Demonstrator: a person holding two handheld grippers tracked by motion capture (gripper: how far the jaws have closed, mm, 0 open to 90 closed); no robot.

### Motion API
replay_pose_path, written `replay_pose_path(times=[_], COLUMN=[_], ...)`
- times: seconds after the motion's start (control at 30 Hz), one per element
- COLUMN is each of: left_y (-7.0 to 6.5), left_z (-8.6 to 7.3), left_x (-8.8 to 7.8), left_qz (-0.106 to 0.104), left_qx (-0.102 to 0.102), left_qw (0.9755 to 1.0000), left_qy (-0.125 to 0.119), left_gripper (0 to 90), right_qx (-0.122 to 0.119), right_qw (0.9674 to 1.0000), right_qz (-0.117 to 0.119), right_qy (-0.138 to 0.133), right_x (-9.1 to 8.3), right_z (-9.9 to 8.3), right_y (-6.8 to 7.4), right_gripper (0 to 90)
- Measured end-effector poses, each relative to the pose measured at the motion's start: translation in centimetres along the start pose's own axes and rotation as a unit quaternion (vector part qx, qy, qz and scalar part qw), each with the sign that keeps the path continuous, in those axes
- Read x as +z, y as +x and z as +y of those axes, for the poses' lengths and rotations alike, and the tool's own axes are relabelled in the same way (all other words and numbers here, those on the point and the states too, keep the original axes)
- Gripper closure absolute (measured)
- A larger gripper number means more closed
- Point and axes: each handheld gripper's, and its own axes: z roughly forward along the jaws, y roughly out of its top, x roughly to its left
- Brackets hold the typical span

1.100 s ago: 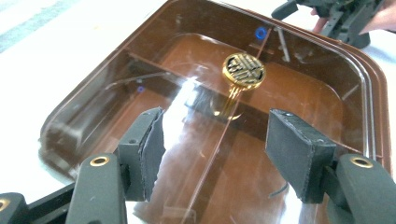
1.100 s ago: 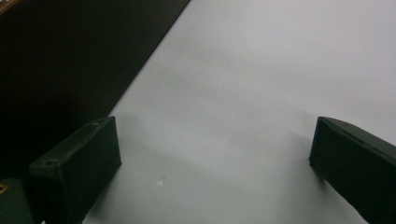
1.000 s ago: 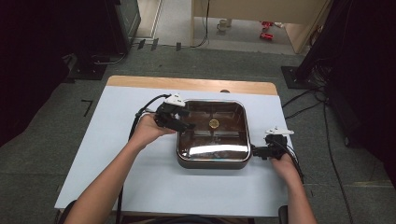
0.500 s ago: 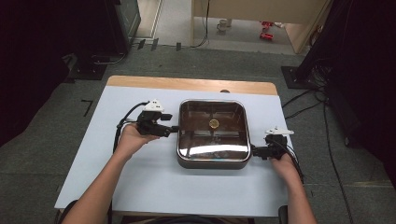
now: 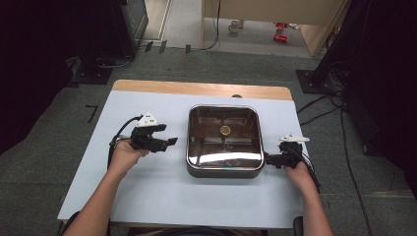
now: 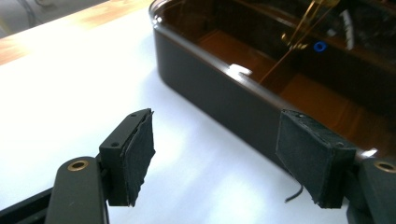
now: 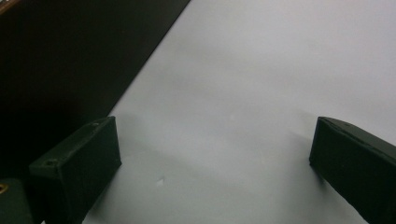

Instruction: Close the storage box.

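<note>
A square dark brown pan (image 5: 223,140) with a glossy top and a small gold knob (image 5: 225,130) sits in the middle of the white table. My left gripper (image 5: 170,142) hovers just left of the pan and points at it. Its jaws have just been opening and hold nothing. In the left gripper view, the left gripper (image 6: 219,163) is open, and the pan's side wall (image 6: 219,93) lies ahead of it. My right gripper (image 5: 268,160) rests at the pan's near right corner. In the right gripper view, the right gripper (image 7: 210,172) is open over bare table, beside the pan's dark wall (image 7: 70,60).
A white sheet (image 5: 147,196) covers the table, with a strip of wood (image 5: 196,88) along the far edge. Cables (image 5: 115,140) trail from both grippers. Dark equipment and a grey floor surround the table.
My left gripper has moved left, from above the pan's left rim down to the table beside it, and its jaws now stand wider. The right hand has kept still.
</note>
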Motion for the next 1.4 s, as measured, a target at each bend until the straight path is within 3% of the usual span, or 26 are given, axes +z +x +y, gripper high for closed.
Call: replay_pose_path(times=[0.13,0.27,0.43,0.63,0.77,0.87,0.97,1.4], left_y=[0.2,0.6,2.1,3.7,4.4,4.8,4.8,4.6], left_z=[-1.1,-1.9,-3.6,-4.9,-5.4,-5.8,-6.0,-6.0], left_x=[-0.3,-0.5,-0.5,0.2,0.5,1.0,1.1,1.3], left_qz=[0.018,0.026,0.054,0.071,0.081,0.081,0.079,0.085], left_qx=[0.006,-0.001,-0.005,-0.033,-0.038,-0.044,-0.028,-0.030], left_qw=[0.9998,0.9996,0.9983,0.9960,0.9945,0.9940,0.9950,0.9943], left_qy=[0.007,0.008,0.019,0.043,0.053,0.058,0.054,0.056], left_gripper=[26.0,25.9,25.9,26.1,26.2,26.4,25.1,24.2], right_qx=[0.000,0.000,0.001,0.000,0.000,0.000,0.000,0.000], right_qw=[1.0000,1.0000,1.0000,1.0000,1.0000,1.0000,1.0000,1.0000], right_qz=[0.000,0.000,0.000,0.000,0.000,0.000,0.000,0.000], right_qy=[0.000,0.000,0.000,0.000,0.000,0.000,0.000,0.000], right_x=[0.0,0.0,0.0,0.0,0.0,0.0,0.0,0.0], right_z=[0.0,0.0,0.0,0.0,0.0,0.0,0.0,0.0], right_y=[0.0,0.0,0.0,0.0,0.0,0.0,0.0,0.0], right_gripper=[1.3,1.3,1.3,1.3,1.3,1.3,1.2,1.2])
